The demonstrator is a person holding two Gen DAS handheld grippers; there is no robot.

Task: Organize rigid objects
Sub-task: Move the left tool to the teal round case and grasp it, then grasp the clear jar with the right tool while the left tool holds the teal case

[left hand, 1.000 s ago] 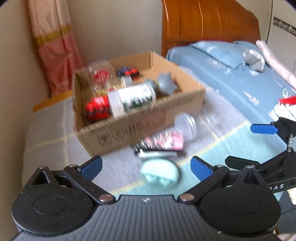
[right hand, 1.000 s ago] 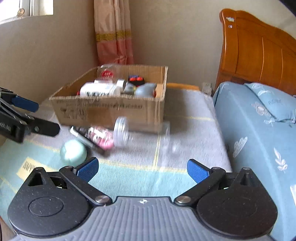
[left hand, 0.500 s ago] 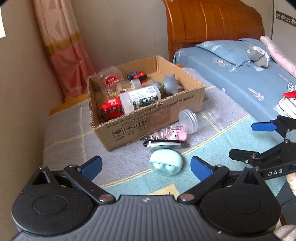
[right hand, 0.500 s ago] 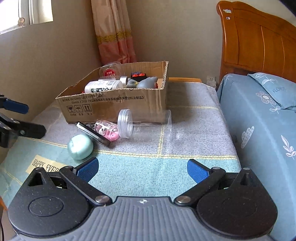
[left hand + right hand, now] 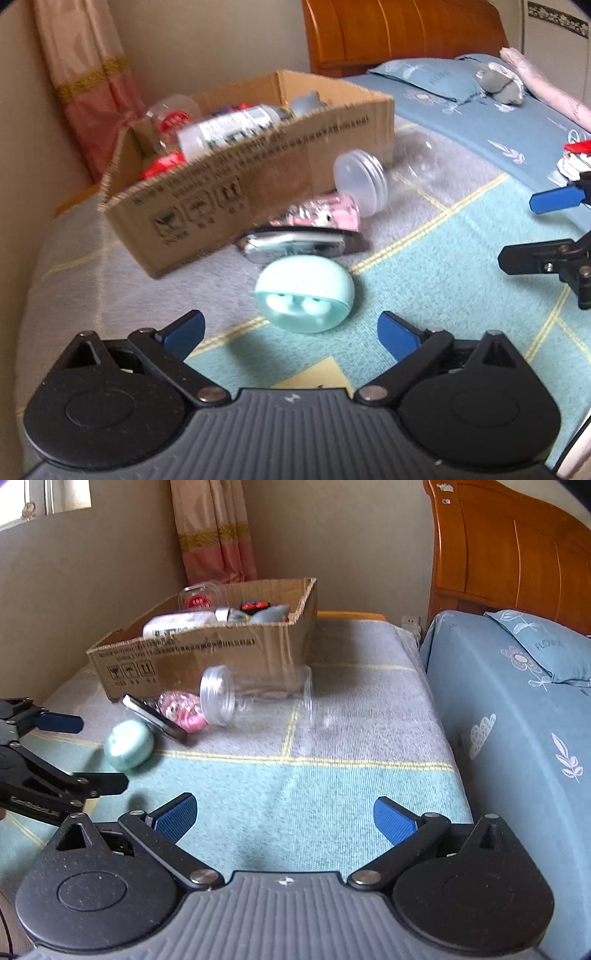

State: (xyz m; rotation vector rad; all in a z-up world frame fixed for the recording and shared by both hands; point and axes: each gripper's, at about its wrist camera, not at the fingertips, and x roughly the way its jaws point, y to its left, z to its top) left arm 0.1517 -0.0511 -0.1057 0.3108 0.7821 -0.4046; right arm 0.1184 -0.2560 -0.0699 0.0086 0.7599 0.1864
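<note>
Several bottles already lie in the cardboard box [image 5: 258, 173], four items (mint earbud case [image 5: 304, 297] nearest) remain before it, left gripper [image 5: 291, 330] fingers closing empty, right gripper [image 5: 282, 818] apart

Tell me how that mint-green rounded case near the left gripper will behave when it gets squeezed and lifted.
The mint-green case looks like smooth hard plastic with a domed shell, so it may slip out of flat pads unless gripped across its widest part. Being rounded, it could rock or roll on the blanket if nudged. It is probably light. The left gripper is closing, nothing between its jaws yet.
</note>
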